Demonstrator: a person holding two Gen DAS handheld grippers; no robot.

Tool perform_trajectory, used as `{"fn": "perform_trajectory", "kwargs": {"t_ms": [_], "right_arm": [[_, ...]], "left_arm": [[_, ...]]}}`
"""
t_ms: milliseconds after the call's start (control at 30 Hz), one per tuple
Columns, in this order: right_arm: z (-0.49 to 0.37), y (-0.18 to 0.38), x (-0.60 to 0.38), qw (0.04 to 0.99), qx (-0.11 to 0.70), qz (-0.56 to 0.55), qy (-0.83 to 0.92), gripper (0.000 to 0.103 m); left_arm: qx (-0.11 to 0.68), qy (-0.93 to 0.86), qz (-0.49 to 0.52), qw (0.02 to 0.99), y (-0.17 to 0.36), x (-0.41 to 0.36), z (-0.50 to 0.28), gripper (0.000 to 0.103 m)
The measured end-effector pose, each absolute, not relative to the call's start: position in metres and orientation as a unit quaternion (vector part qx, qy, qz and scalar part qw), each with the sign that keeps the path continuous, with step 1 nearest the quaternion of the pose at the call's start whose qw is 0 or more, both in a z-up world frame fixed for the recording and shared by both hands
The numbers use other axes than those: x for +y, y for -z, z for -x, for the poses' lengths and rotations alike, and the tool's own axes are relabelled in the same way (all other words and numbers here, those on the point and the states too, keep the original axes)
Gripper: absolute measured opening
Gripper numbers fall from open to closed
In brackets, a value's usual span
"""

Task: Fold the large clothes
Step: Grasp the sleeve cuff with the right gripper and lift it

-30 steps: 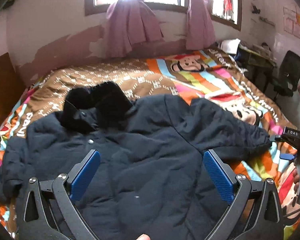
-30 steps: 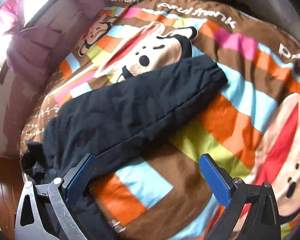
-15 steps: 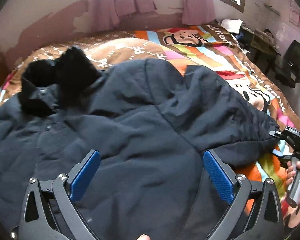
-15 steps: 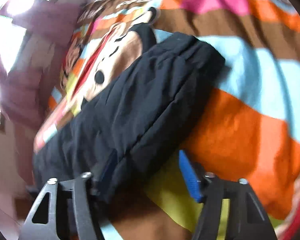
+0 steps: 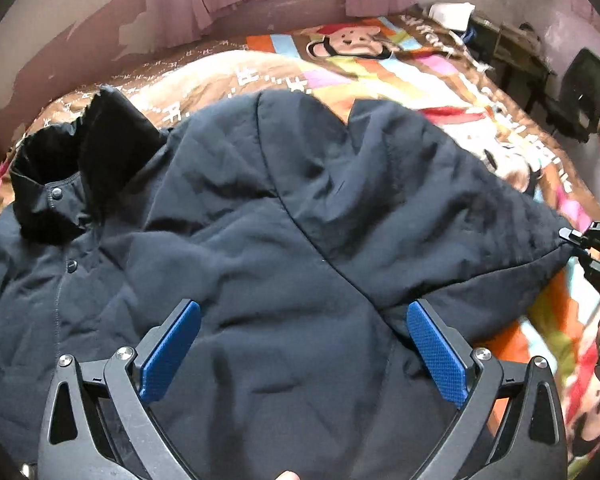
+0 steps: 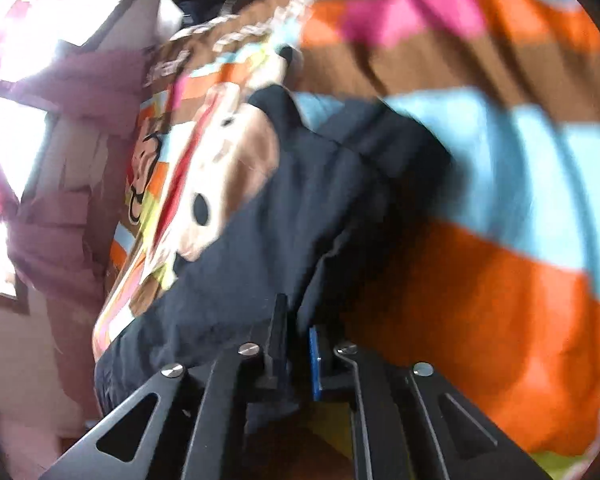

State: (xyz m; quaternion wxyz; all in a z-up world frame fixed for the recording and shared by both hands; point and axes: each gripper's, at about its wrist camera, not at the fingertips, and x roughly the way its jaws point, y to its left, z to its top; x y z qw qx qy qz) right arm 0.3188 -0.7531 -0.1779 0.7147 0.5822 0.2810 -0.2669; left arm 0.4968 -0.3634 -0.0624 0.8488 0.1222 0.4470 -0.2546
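Dark coat spread on the cartoon bedspread

We see the striped bedspread [image 5: 440,76] under a navy coat [image 5: 260,240], its black collar [image 5: 80,160] at the coat's far left. Our right gripper [image 6: 298,344] is clamped on the sleeve [image 6: 300,208]; our left gripper [image 5: 300,344] hovers spread wide over the coat's body.

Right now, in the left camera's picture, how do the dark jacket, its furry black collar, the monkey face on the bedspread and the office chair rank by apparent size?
Largest to smallest, as they look:
1. Dark jacket, filling most of the view.
2. Furry black collar.
3. Monkey face and office chair: about alike. Both are farther from the camera, so their true sizes are unsure.
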Motion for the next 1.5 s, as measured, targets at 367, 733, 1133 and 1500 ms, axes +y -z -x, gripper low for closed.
{"fn": "perform_trajectory", "kwargs": {"t_ms": [367, 733, 1133, 1500], "right_arm": [[-0.347, -0.010, -0.692, 0.836, 0.314, -0.362, 0.269, 0.006], [-0.411, -0.133, -0.510, 0.930, 0.290, -0.134, 0.182, 0.006], [-0.460, -0.057, -0.247, 0.942, 0.315, 0.095, -0.067, 0.006], [-0.464, 0.064, -0.167, 0.881, 0.389, 0.185, -0.193, 0.009]], "left_arm": [[0.403, 0.264, -0.073, 0.874, -0.020, -0.267, -0.468, 0.101], [0.390, 0.209, 0.003, 0.897, -0.068, -0.115, -0.452, 0.101], [0.403, 0.141, 0.034, 0.903, -0.055, 0.002, -0.453, 0.101], [0.452, 0.185, 0.100, 0.867, -0.005, 0.018, -0.474, 0.101]]}}
